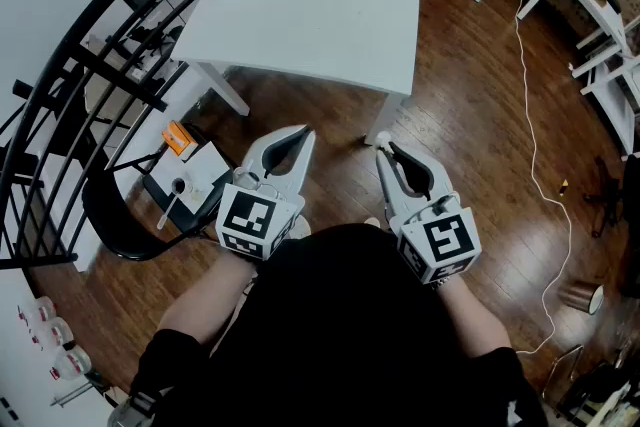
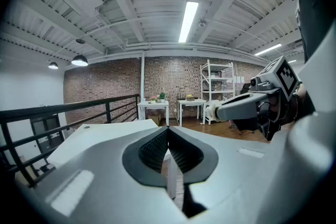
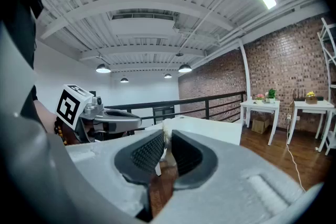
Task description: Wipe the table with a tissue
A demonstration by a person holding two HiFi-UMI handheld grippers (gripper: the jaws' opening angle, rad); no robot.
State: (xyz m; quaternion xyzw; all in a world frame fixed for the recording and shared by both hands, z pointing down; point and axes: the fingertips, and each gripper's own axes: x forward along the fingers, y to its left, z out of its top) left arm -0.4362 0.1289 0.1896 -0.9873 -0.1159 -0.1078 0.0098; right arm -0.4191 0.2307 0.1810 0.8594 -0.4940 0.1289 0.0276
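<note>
A white table point(image 1: 310, 10) stands on the wooden floor ahead of me, its top bare. I hold both grippers side by side in front of my body, short of the table's near edge. My left gripper point(image 1: 300, 132) is shut, jaw tips touching, with nothing between them point(image 2: 168, 129). My right gripper point(image 1: 383, 147) is shut on a small white tissue point(image 1: 381, 139), which shows as a white wad pinched at the jaw tips point(image 3: 167, 126). In the right gripper view the table point(image 3: 210, 131) lies just beyond the jaws.
A black railing point(image 1: 90, 65) curves along the left. Below it are a black chair point(image 1: 120, 215) and a box holding an orange item point(image 1: 185, 160). A white cable point(image 1: 540, 165) runs across the floor at the right. More white tables point(image 1: 590, 5) stand at the far right.
</note>
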